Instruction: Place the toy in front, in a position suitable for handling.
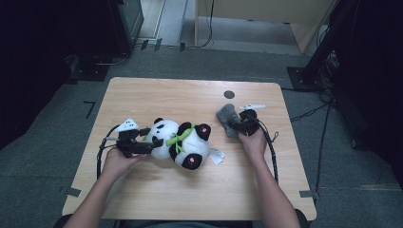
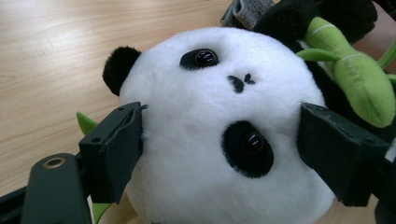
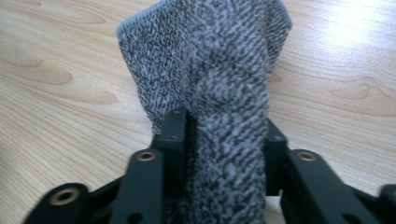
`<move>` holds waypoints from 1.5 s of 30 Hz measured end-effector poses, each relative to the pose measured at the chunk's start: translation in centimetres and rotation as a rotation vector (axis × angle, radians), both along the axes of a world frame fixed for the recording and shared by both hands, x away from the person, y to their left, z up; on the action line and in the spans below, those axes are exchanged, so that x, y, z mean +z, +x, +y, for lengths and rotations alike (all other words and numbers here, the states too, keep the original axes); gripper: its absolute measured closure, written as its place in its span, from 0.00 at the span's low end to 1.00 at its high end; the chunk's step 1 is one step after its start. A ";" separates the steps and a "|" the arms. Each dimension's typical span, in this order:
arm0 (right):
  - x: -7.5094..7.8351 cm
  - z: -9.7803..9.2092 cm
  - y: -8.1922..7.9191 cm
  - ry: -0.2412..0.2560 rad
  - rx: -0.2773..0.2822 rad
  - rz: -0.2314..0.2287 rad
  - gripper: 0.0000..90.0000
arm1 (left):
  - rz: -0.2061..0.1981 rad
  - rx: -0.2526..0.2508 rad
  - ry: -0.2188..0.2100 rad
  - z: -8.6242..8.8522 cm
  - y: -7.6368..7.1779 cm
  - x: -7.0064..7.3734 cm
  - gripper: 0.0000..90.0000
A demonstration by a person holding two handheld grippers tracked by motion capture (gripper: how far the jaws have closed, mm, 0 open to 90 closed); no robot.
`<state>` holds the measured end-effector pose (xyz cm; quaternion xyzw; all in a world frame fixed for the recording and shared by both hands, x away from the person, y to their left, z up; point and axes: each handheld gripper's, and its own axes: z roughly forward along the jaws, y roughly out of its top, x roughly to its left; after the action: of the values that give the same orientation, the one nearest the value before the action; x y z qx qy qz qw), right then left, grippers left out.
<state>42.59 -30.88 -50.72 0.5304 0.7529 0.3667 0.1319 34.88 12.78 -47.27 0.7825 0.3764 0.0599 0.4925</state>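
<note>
**Panda held by the head, grey cloth pinched at the right**

At the left of the wooden table (image 1: 142, 199), the left gripper (image 1: 151, 144) has its jaws set wide, one on each side of the plush panda's (image 1: 183, 141) head, pressing into the white fur. In the left gripper view the panda (image 2: 224, 135) fills the space between the two black jaws, its face turned toward the camera and tipped sideways, with one black eye above the other and a small stitched nose between them.

The panda lies on its back near the middle of the table. Its long axis runs roughly across the table, head toward the left gripper and feet toward the right, slightly nearer the person. It is white with black ears, black limbs and pink pads on the soles, and a green bamboo stalk (image 1: 179, 138) lies across its chest. A white tag (image 1: 216, 156) sticks out beside its lower foot.

Further right, well apart from the panda, the right gripper (image 1: 237, 124) is clamped on a grey knitted cloth (image 1: 227, 117). In the right gripper view the cloth (image 3: 219, 93) is bunched between the closed jaws and fans out beyond them, speckled grey with a paler hem at its far edge, resting on the wood.
</note>
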 end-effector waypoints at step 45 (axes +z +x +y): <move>13.7 13.6 -1.8 0.068 0.342 -0.080 0.82 | -0.026 -0.033 0.051 -0.8 -0.1 -1.7 0.05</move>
<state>40.75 -17.26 -37.02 0.3839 0.8133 0.4299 0.0793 34.80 11.93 -48.93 0.8002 0.3551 0.0717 0.4781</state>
